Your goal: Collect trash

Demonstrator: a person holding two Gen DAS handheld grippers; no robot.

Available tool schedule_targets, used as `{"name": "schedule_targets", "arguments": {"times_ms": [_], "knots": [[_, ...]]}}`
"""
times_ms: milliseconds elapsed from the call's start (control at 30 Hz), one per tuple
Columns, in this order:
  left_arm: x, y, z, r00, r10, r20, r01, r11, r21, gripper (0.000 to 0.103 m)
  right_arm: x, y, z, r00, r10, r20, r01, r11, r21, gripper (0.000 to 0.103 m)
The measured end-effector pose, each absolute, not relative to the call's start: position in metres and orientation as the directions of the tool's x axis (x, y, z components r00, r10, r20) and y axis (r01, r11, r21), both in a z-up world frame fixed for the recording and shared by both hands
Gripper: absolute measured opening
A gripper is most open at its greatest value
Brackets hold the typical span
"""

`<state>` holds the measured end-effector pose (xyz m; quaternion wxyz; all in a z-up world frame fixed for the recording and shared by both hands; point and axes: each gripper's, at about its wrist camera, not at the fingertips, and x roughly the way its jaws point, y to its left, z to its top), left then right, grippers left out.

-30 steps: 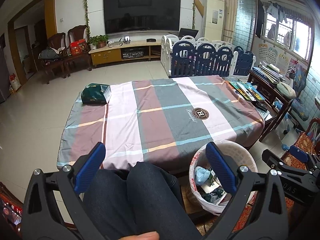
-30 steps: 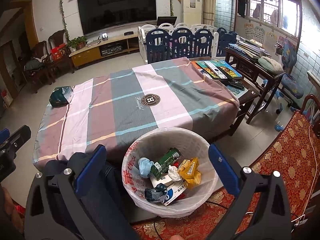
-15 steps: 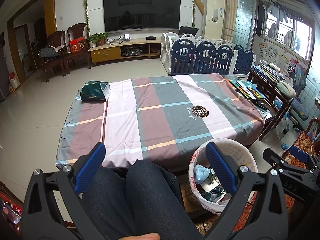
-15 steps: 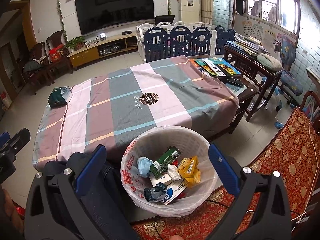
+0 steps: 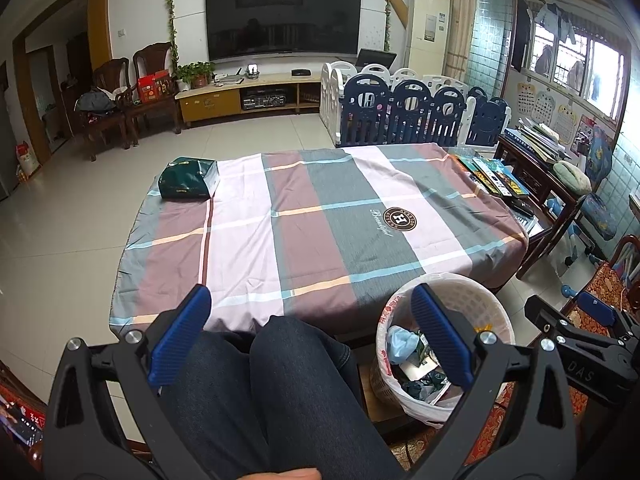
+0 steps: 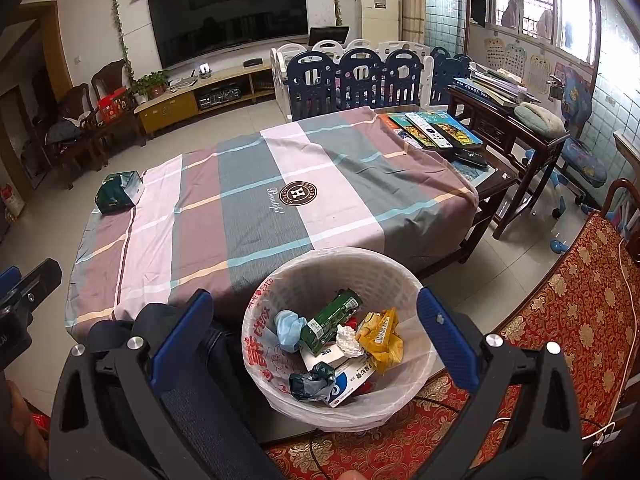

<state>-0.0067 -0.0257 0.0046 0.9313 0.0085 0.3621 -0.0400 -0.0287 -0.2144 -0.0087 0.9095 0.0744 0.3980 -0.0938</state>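
A white trash basket [image 6: 408, 280] lined with a plastic bag stands on the floor at the table's near edge; it also shows in the left wrist view [image 5: 472, 284]. It holds several pieces of trash: a green carton [image 6: 330, 320], a yellow wrapper [image 6: 380, 338], a blue wad [image 6: 290, 328], a white crumpled tissue [image 6: 346, 336]. My right gripper [image 6: 314, 336] is open and empty, just above the basket. My left gripper [image 5: 310, 330] is open and empty, above the person's knees [image 5: 256, 380]. A dark green packet [image 5: 188, 180] lies on the table's far left corner.
The table [image 5: 320, 216] wears a striped cloth. Books and remotes [image 6: 436, 132] lie on its far right end. A dark wooden side table [image 6: 516, 128] stands to the right, a red patterned seat [image 6: 572, 308] at the near right, and a blue and white playpen [image 5: 408, 108] behind.
Both grippers have drawn back slightly and risen a little; the table and basket sit a bit lower in view. Both stay open and empty.
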Motion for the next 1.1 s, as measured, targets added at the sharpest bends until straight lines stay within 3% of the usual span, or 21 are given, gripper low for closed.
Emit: {"name": "schedule_targets", "arguments": {"times_ms": [1100], "knots": [[-0.007,-0.0275,0.0028,0.723,-0.072,-0.688,0.089,0.996,-0.012,0.1,-0.0296,-0.2167,-0.0167,0.65,-0.118,-0.751,0.256,0.964,0.07,0.1]]}}
